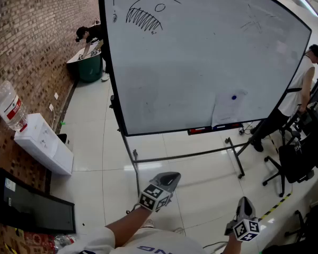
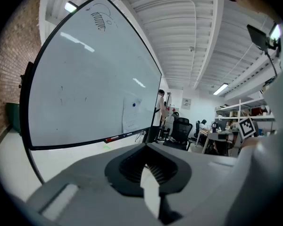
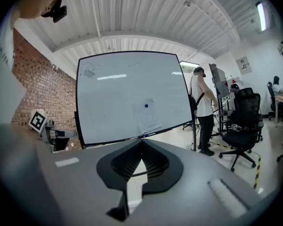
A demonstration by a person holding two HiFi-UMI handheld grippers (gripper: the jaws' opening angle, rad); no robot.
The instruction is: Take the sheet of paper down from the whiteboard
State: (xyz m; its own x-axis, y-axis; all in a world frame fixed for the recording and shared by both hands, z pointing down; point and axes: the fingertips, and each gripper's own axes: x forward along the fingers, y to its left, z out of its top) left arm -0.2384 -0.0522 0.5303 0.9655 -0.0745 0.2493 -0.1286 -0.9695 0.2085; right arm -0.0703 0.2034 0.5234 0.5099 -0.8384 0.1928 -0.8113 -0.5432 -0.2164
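Whiteboard [image 1: 201,62] with sheet of paper [image 1: 228,112] upright, long axis vertical

- Paper [image 1: 228,110] on the whiteboard [image 1: 191,57], low at its right.
- Dispenser [image 1: 42,142] left of the whiteboard.
- Person [image 1: 294,97] at its right edge.
- Left tongs [image 1: 171,177] and right tongs [image 1: 245,201] before it, well apart.

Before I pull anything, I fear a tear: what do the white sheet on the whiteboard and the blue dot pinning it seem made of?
White rectangular sheet: thin matt paper, no glare on it. Small round blue dot: probably a plastic-capped magnet, too small to be sure. Large dark-framed whiteboard: smooth glossy coated panel, bright streaks reflected on it.
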